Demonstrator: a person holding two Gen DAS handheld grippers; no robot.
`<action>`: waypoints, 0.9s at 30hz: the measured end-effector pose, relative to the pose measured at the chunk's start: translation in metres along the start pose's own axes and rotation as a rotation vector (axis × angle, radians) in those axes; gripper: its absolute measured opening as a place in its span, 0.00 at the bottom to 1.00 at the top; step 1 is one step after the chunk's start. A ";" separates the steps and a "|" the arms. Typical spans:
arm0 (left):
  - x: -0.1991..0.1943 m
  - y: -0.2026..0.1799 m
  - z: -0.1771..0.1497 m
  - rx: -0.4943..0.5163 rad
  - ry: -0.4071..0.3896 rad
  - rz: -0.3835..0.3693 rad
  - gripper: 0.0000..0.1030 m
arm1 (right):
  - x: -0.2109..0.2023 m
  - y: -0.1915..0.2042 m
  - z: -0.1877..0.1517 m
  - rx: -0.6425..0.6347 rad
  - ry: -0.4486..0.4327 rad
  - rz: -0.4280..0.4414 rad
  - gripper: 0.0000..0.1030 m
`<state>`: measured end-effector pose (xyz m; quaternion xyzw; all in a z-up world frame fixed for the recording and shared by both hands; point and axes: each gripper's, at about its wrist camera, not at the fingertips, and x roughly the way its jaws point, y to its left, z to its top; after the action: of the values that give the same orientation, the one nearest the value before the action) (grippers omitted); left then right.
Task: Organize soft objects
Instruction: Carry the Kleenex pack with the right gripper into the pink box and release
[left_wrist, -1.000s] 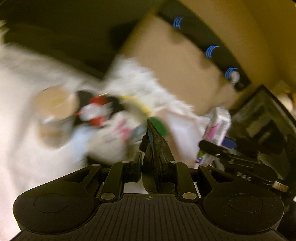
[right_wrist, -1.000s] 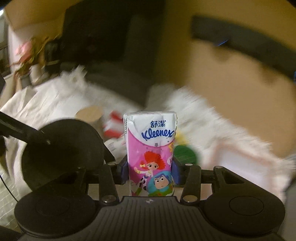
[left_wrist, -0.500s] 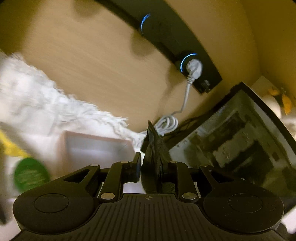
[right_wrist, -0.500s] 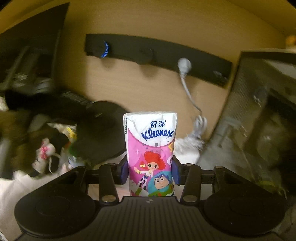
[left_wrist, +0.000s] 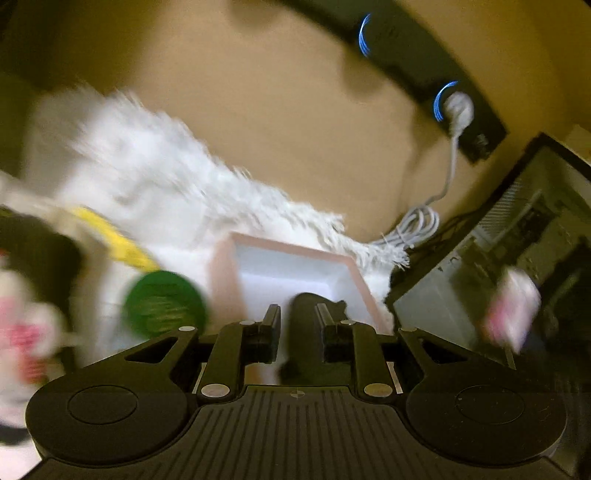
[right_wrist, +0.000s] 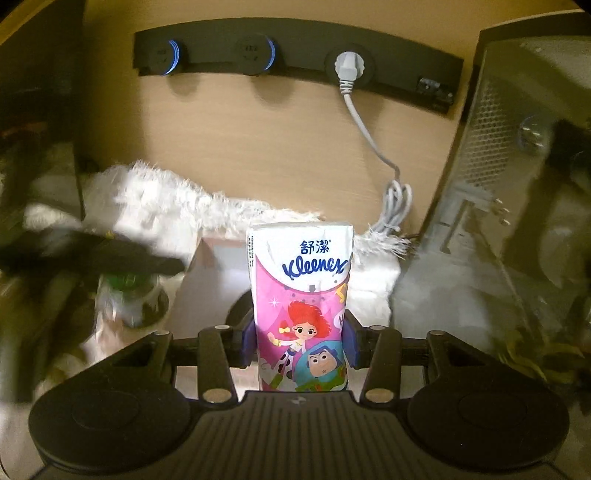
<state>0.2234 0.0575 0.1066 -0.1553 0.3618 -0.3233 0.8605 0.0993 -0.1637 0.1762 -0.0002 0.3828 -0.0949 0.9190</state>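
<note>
My right tongs grip a Kleenex tissue pack by its two long sides, about a third of the way up from its bottom; the pack stands upright between the blue pads, its cartoon print facing my camera. From the left camera the same pack shows as a pink and white blur at the far right.

My left tongs are almost fully closed on a dark, flat, soft-looking item that stands on edge between the pads; I cannot tell what it is.

Ahead of both tongs lies a pink-rimmed box with a white inside, open at the top. It sits on a fluffy white fringed rug spread over the wooden table. In the left view the dark item hangs over the near part of the box; in the right view the tissue pack covers most of the box, of which only the left rim shows.

Just left of the box is a round green lid, and beyond it a yellow strip. Farther left are blurred pink and white soft things.

At the back runs a black socket strip with blue-ringed outlets; a grey plug sits in it, and its coiled cable lies near the rug's fringe. A mesh-sided computer case stands to the right.
</note>
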 end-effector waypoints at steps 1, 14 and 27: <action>-0.014 0.001 -0.004 0.026 -0.024 0.017 0.21 | 0.007 -0.003 0.008 0.018 0.009 0.008 0.43; -0.098 0.074 -0.083 0.017 0.032 0.243 0.21 | 0.146 -0.007 0.043 0.133 0.282 0.023 0.55; -0.128 0.111 -0.051 0.042 -0.095 0.382 0.21 | 0.095 0.046 0.017 0.021 0.098 0.045 0.92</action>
<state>0.1684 0.2239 0.0823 -0.0807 0.3370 -0.1542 0.9253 0.1846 -0.1364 0.1180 0.0228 0.4263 -0.0781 0.9009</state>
